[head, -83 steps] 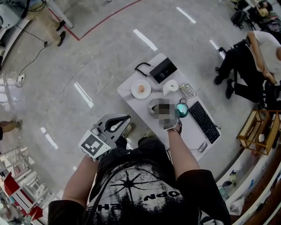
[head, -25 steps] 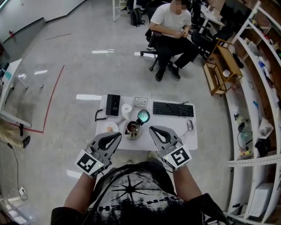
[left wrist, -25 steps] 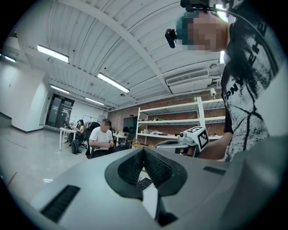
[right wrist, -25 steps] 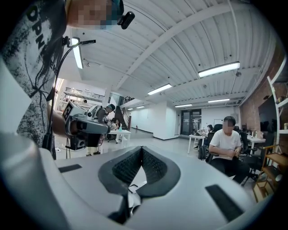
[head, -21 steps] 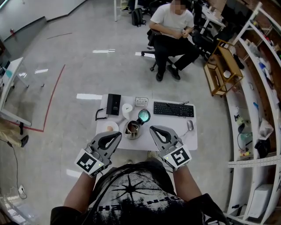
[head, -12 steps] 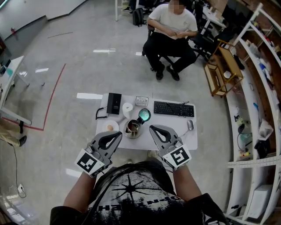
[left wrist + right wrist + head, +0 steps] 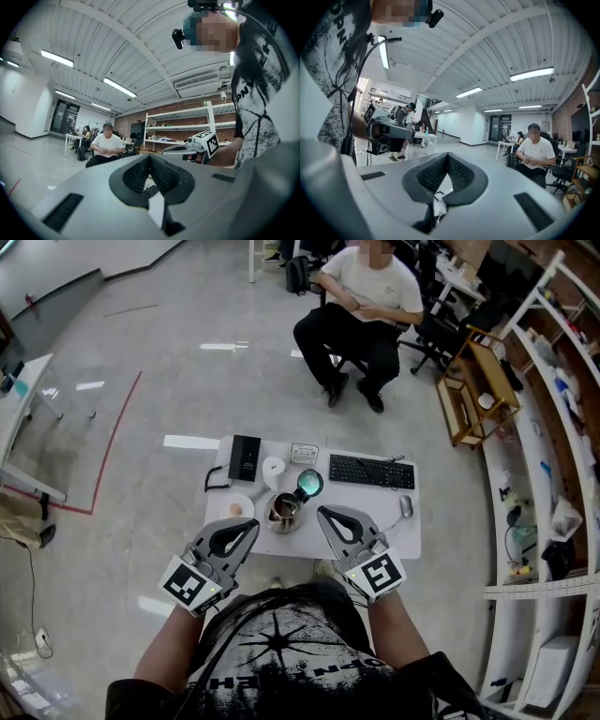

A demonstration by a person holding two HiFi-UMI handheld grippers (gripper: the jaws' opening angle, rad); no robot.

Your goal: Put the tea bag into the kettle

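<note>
Kettle (image 7: 283, 513), one; keyboard (image 7: 370, 472), one; left gripper (image 7: 250, 525), right gripper (image 7: 323, 513).

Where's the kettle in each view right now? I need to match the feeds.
Head view: kettle at centre, on the white table, right of the plate.
Left gripper view: not in it.
Right gripper view: not in it.
Shared landmark: seated person in white shirt, in all three.

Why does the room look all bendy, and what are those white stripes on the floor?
Head view: the wide lens curves the shelves; the white stripes are lights reflected off the shiny floor. Left and right gripper views: round pictures with black corners, and the ceiling lamps glow very bright.
</note>
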